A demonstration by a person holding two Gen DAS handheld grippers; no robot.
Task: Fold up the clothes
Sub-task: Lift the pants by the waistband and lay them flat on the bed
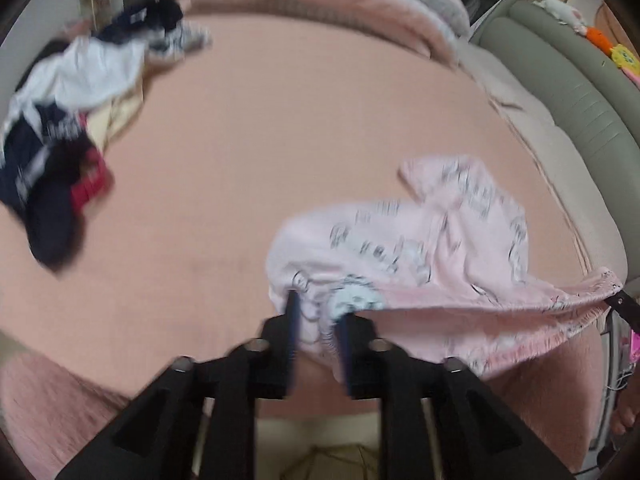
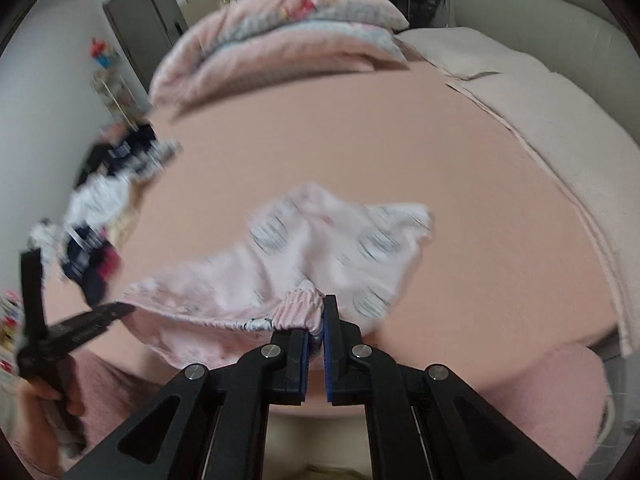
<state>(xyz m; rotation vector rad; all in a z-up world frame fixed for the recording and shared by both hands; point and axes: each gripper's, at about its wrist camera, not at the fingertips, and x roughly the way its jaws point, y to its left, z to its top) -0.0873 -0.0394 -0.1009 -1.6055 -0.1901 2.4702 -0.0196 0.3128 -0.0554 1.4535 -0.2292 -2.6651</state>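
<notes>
A pale pink garment with grey printed patterns (image 1: pixel 432 240) is stretched between my two grippers just above the pink bed sheet (image 1: pixel 240 152). My left gripper (image 1: pixel 318 308) is shut on one end of its waistband. My right gripper (image 2: pixel 316 312) is shut on the gathered elastic waistband (image 2: pixel 300 308) at the other end. The rest of the garment (image 2: pixel 320 240) trails forward onto the sheet. The right gripper's tip shows at the right edge of the left wrist view (image 1: pixel 624 304). The left gripper shows at the left of the right wrist view (image 2: pixel 80 328).
A pile of unfolded clothes, white, navy and red (image 1: pixel 68 120), lies at the left of the bed and also shows in the right wrist view (image 2: pixel 100 220). Folded pink quilts (image 2: pixel 280 40) lie at the far end. A cream sheet (image 2: pixel 540 128) and padded headboard (image 1: pixel 560 80) run along the right.
</notes>
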